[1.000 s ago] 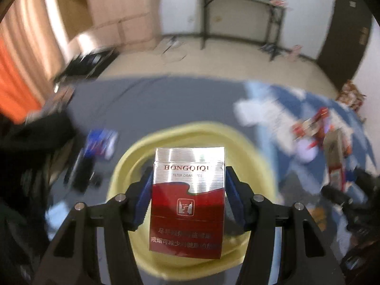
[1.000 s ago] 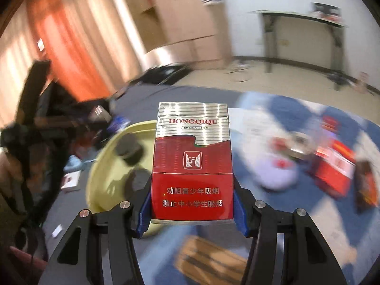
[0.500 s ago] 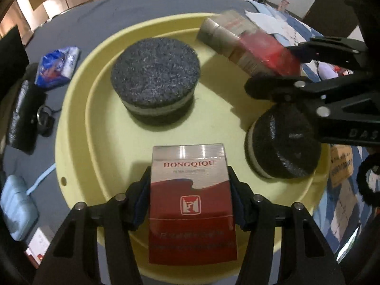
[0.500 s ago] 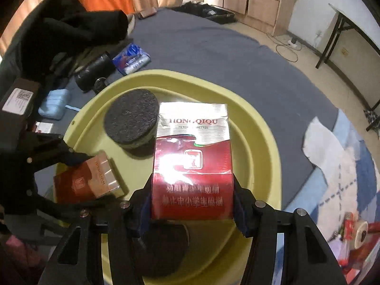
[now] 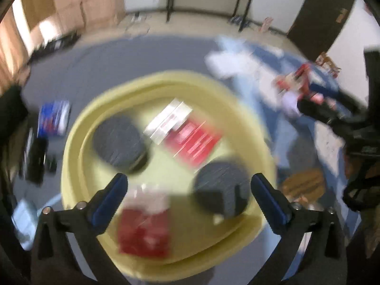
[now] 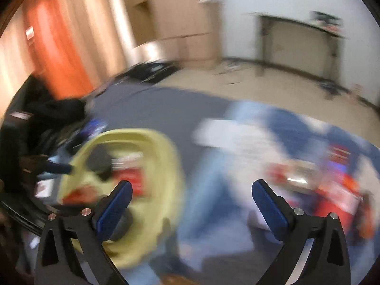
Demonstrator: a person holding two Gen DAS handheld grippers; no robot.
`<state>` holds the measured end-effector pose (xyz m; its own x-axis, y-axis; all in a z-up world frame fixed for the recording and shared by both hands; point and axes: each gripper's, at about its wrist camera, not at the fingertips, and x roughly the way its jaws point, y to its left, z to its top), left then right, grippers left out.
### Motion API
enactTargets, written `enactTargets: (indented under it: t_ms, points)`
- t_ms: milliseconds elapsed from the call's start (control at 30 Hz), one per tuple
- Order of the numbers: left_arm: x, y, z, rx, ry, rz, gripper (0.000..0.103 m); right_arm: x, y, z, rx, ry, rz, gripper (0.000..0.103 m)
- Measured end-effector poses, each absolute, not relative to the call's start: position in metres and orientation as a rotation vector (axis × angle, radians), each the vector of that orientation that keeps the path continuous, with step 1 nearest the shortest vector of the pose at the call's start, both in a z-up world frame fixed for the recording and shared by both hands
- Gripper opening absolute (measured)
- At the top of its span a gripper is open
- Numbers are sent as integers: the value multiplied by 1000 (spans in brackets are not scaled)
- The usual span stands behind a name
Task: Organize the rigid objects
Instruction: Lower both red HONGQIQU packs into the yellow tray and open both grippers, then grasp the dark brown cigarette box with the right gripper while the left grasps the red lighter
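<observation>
Left wrist view, blurred: two red cigarette packs lie in the yellow tray [image 5: 78, 147], apart from each other. One pack [image 5: 144, 230] sits at the tray's near edge, between the spread fingers of the left tongs [image 5: 187, 185], touched by neither. The second pack [image 5: 187, 135] lies slanted toward the tray's far side, its silver top pointing left. Two dark round discs share the tray: one [image 5: 118, 140] at the left, just beside the second pack, the other [image 5: 220, 187] at the near right. The left tongs gape wide and hold nothing. The tray rests on a grey cloth [image 5: 114, 57]; a blue packet [image 5: 54, 118] lies off its left edge.

Right wrist view, heavily blurred: the right tongs [image 6: 190, 190] likewise stand wide open and empty, with the tray [image 6: 166, 161] at lower left.
</observation>
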<state>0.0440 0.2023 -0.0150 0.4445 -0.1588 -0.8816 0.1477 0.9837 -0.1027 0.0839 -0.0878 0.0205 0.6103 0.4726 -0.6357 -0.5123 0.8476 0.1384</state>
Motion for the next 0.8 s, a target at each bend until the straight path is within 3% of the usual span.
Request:
enactTargets:
  t_ms: [233,400,633,700,733,800]
  points:
    - [115,93,-11,-282,1112,-187,103,87,-255,-9,-52,716,228,103]
    - [143,-2,-43,-17,1081,-156,102,101,-303,-37,12,763,196,103]
    - [169,-4,-74,-104,1121,-119,94,127,-304,-69,49,774,258,103]
    - [174,-4,-79,-86,1111,-127,69,135,-301,-78,32,771,270,101]
    - [174,-4,-80,-87,1109,-135,64,137,-299,-80,11,761,271,92]
    - [171,-2,-79,-111,1088,-172,42,137,-295,-79,-19,744,255,74]
